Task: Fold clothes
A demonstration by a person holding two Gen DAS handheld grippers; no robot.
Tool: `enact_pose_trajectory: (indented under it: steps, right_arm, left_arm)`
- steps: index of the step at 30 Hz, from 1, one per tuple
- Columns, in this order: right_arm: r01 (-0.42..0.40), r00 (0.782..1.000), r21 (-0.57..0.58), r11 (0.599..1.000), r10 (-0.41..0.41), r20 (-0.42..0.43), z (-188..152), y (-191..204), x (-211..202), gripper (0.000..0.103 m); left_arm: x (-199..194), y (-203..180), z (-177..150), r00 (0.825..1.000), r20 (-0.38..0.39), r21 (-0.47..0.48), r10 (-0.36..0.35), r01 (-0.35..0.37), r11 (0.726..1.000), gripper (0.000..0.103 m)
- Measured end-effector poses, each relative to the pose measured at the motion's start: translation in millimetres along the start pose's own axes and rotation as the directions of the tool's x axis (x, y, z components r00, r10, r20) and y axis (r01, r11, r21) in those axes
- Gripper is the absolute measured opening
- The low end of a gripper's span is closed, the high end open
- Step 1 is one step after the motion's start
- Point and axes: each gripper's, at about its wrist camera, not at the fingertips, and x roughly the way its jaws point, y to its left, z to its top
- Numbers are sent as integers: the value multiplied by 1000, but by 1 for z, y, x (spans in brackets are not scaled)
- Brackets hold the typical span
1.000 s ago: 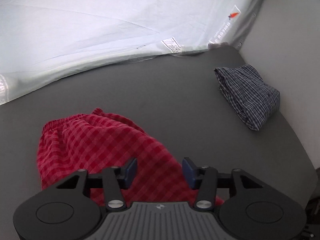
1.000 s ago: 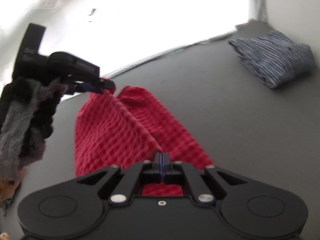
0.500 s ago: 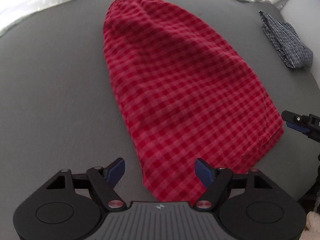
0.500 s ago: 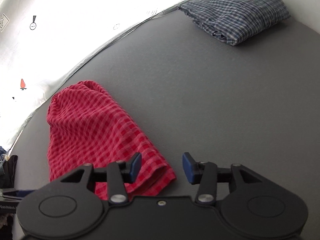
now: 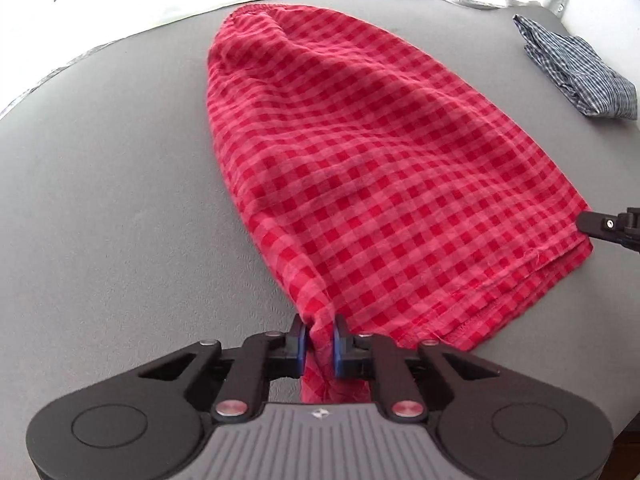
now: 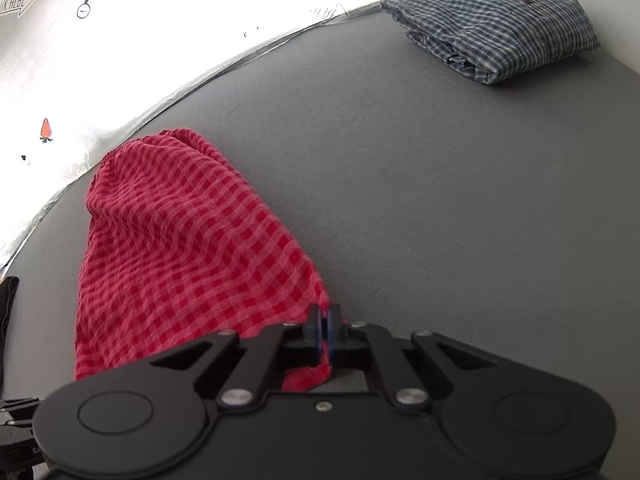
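Observation:
A red checked garment lies spread flat on the grey surface, its gathered end at the far side. My left gripper is at the garment's near left corner; its jaws are closing, and the blue pads pinch bunched red cloth between them. My right gripper is shut on the garment's near right corner, with cloth hanging below the pads. In the left wrist view the right gripper's black tip shows at the garment's right corner.
A folded blue checked shirt lies at the far right of the grey surface, also in the left wrist view as the blue shirt. A white printed sheet borders the far edge.
Half a second ago both grippers stood open over the garment's near corners. Both have now shut on those corners. A second ago the garment was held up bunched; now it lies spread.

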Motion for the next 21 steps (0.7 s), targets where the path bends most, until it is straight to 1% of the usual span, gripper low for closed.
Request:
enact_pose_trajectory:
  steps: [2, 5, 6, 7, 8, 9, 11, 12, 14, 15, 16, 17, 20, 21]
  right_arm:
    - [-9, 1000, 4, 1000, 9, 18, -8, -1, -16, 2]
    - [-8, 1000, -3, 1000, 8, 10, -21, -2, -34, 2]
    - [-9, 1000, 2, 1000, 9, 1, -26, -4, -40, 2]
    - [-11, 1000, 10, 1000, 11, -10, -31, -7, -46, 2]
    - [-16, 999, 24, 1000, 17, -27, -35, -10, -51, 2]
    - [-21, 998, 38, 999, 22, -50, -40, -13, -55, 3]
    - [32, 995, 29, 999, -29, -96, -49, -17, -56, 6]
    - [64, 991, 21, 998, -61, -118, -54, -20, -55, 8]
    - [98, 988, 11, 995, -96, -120, -59, -24, -58, 10]
    - [112, 987, 8, 994, -111, -116, -62, -26, -59, 12]
    - [103, 989, 20, 994, -100, -107, -62, -29, -61, 16]
    - [81, 993, 40, 996, -77, -93, -61, -31, -64, 19]
    - [42, 999, 16, 999, -42, -26, -54, -24, -71, 32]
    - [40, 999, -9, 999, -40, -6, -53, -20, -72, 41]
  left_arm:
    - [-12, 5, -7, 1000, 17, -16, -1, 1, 1000, 13]
    - [-35, 18, -17, 999, 4, -57, -38, 38, 998, 12]
    - [-41, 21, -21, 999, -9, -57, -45, 45, 997, 12]
    - [-44, 24, -26, 999, -29, -48, -33, 31, 998, 13]
    - [-48, 27, -30, 999, -49, -39, -20, 18, 999, 16]
    - [-51, 30, -35, 998, -68, -30, -5, 3, 1000, 17]
    - [-50, 37, -41, 992, -112, -33, 65, -70, 997, 17]
    - [-49, 44, -43, 987, -138, -48, 80, -87, 995, 18]
    - [-50, 60, -44, 988, -143, -125, 51, -70, 990, 23]
    - [-53, 68, -47, 990, -136, -172, 27, -51, 984, 26]
    - [-56, 75, -46, 992, -125, -204, 11, -37, 978, 30]
    - [-59, 79, -46, 993, -113, -216, 12, -37, 976, 33]
    - [-65, 76, -48, 995, -93, -192, 29, -47, 980, 34]
    - [-66, 75, -49, 996, -88, -184, 19, -35, 982, 34]
